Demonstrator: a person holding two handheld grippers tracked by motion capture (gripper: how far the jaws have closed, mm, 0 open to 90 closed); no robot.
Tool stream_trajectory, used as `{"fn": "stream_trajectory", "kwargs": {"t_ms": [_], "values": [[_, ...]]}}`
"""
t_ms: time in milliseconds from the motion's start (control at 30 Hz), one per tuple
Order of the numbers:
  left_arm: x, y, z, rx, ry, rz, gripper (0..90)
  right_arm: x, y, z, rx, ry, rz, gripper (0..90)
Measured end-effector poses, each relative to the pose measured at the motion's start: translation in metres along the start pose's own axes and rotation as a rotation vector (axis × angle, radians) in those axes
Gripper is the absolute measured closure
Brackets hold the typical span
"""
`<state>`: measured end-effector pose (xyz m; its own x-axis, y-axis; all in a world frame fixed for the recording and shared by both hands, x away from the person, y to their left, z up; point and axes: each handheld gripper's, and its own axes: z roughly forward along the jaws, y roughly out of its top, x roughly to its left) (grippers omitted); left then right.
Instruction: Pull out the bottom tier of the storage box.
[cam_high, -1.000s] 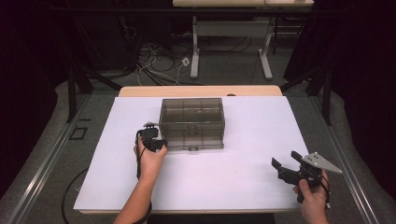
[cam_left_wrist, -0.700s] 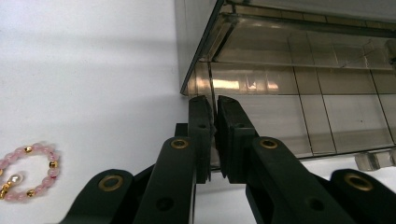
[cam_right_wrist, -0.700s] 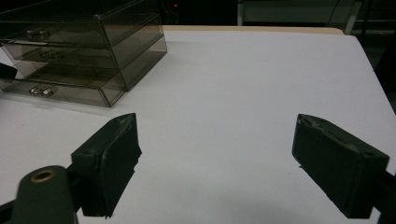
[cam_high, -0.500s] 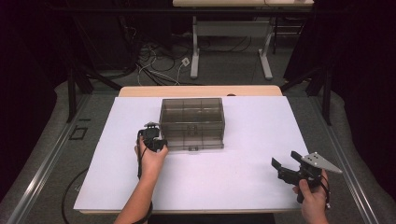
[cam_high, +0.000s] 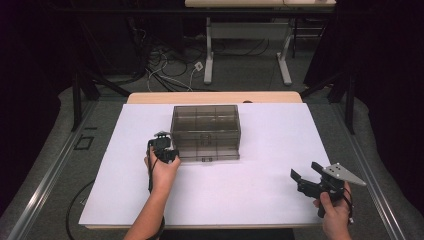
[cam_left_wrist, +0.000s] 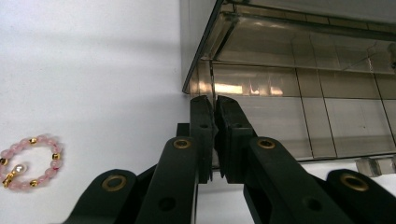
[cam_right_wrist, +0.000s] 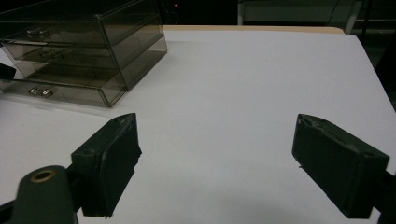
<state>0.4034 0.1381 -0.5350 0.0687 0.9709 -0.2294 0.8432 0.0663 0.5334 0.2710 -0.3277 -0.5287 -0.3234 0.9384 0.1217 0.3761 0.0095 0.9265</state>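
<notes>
A smoky clear drawer box (cam_high: 206, 130) stands mid-table; it also appears in the left gripper view (cam_left_wrist: 299, 93) and the right gripper view (cam_right_wrist: 84, 42). Its bottom drawer (cam_high: 207, 158) sticks out a little toward me. My left gripper (cam_high: 166, 150) is at the box's front left corner. In the left gripper view my left gripper (cam_left_wrist: 215, 121) has its jaws pressed together on the thin left edge of that drawer. A pink bead bracelet (cam_left_wrist: 29, 160) with gold beads lies on the white surface left of the jaws. My right gripper (cam_high: 305, 171) rests at the front right, open and empty, as my right gripper (cam_right_wrist: 217, 158) shows.
The white table top (cam_high: 270, 135) spreads wide between the box and the right gripper. Beyond the far edge are table legs (cam_high: 209, 50) and cables (cam_high: 165, 70) on the floor. A black cable (cam_high: 80, 205) trails off the table's front left.
</notes>
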Motion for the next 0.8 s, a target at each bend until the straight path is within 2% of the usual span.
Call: {"fn": "stream_trajectory", "kwargs": {"t_ms": [533, 600, 633, 667, 700, 733, 767, 800], "values": [[-0.0013, -0.0053, -0.0046, -0.001, 0.001, -0.003, 85.6, -0.0005, 0.0002, -0.0010, 0.012, 0.001, -0.006, 14.3], [-0.0006, -0.0066, -0.0052, -0.002, 0.000, -0.003, 85.6, 0.0007, -0.0008, 0.0021, -0.028, -0.008, -0.001, 14.3], [-0.0005, -0.0072, -0.0057, -0.002, 0.003, 0.000, 85.7, -0.0001, 0.0004, -0.0013, 0.015, -0.004, -0.011, 14.3], [-0.0003, -0.0076, -0.0068, 0.001, 0.003, 0.004, 85.8, 0.0002, 0.0004, -0.0013, 0.014, -0.003, -0.007, 14.3], [-0.0002, -0.0082, -0.0074, -0.002, 0.004, 0.003, 85.9, 0.0008, -0.0008, 0.0022, -0.029, -0.006, 0.000, 14.3], [-0.0002, -0.0090, -0.0076, -0.005, 0.006, 0.004, 85.9, 0.0008, -0.0007, 0.0019, -0.022, -0.003, -0.001, 14.3], [0.0002, -0.0096, -0.0080, -0.003, 0.004, 0.006, 85.9, 0.0004, 0.0000, -0.0006, 0.010, 0.003, -0.004, 14.3], [0.0004, -0.0102, -0.0086, 0.000, 0.000, 0.003, 85.9, 0.0004, 0.0000, -0.0006, 0.010, 0.003, -0.003, 14.3]]}}
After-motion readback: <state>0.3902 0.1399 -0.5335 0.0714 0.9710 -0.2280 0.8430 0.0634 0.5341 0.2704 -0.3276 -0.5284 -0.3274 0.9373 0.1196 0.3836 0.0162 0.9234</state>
